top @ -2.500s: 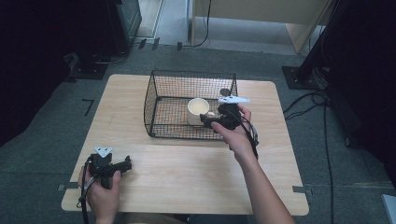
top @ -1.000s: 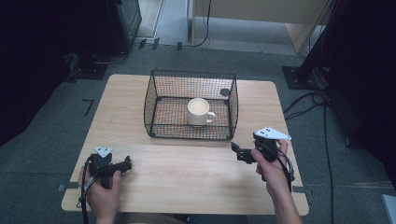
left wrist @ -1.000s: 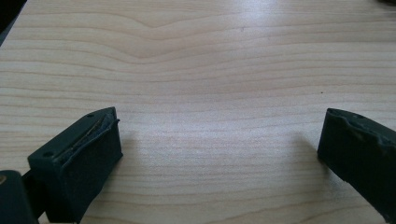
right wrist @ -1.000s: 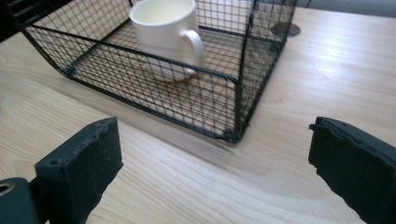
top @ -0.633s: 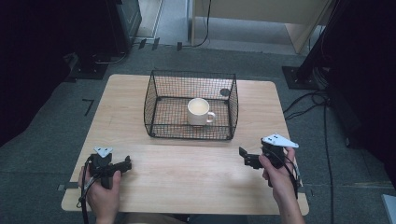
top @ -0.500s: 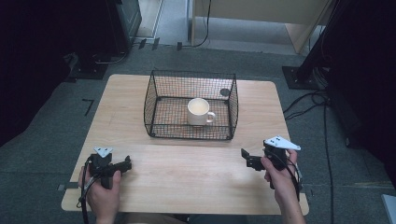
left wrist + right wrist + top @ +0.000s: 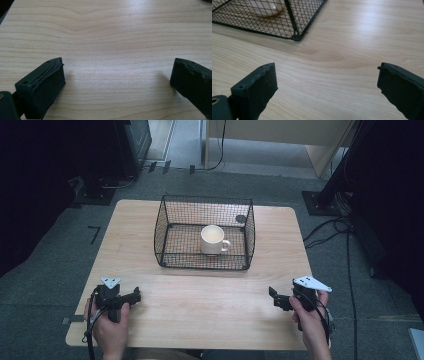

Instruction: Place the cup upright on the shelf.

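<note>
I read this as the wrap-up step: mug (image 7: 214, 239) sits upright inside the wire basket (image 7: 172, 222) mid-table, my left gripper (image 7: 134, 296) and right gripper (image 7: 273, 296) both spread wide, empty, parked near the front edge; next I'd just hold clear.

White mug (image 7: 214, 239) upright inside black wire basket (image 7: 172, 210), handle toward right; basket mid-tabletop (image 7: 210, 295), far half, open top
</note>
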A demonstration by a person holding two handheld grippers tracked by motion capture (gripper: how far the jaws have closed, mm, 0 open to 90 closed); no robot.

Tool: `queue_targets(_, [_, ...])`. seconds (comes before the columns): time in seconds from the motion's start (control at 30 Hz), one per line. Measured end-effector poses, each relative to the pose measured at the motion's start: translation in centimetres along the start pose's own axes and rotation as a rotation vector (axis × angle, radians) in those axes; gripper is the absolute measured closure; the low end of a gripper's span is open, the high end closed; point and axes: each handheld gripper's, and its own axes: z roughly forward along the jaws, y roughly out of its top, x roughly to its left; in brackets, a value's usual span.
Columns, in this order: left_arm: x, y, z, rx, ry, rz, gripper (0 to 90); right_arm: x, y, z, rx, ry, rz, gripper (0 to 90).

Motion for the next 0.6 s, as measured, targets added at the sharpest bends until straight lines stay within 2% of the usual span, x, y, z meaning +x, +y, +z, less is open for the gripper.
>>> queue_targets(0.47, [0.0, 0.0, 0.0, 0.0, 0.0, 0.0, 0.0, -2.7, -4.2, 0.3, 0.07, -0.088, 0.057, 2.3])
queue_targets(0.6, [0.0, 0.0, 0.0, 0.0, 0.0, 0.0, 0.0, -3.0, -4.9, 0.3, 0.086, -0.119, 0.058, 2.3])
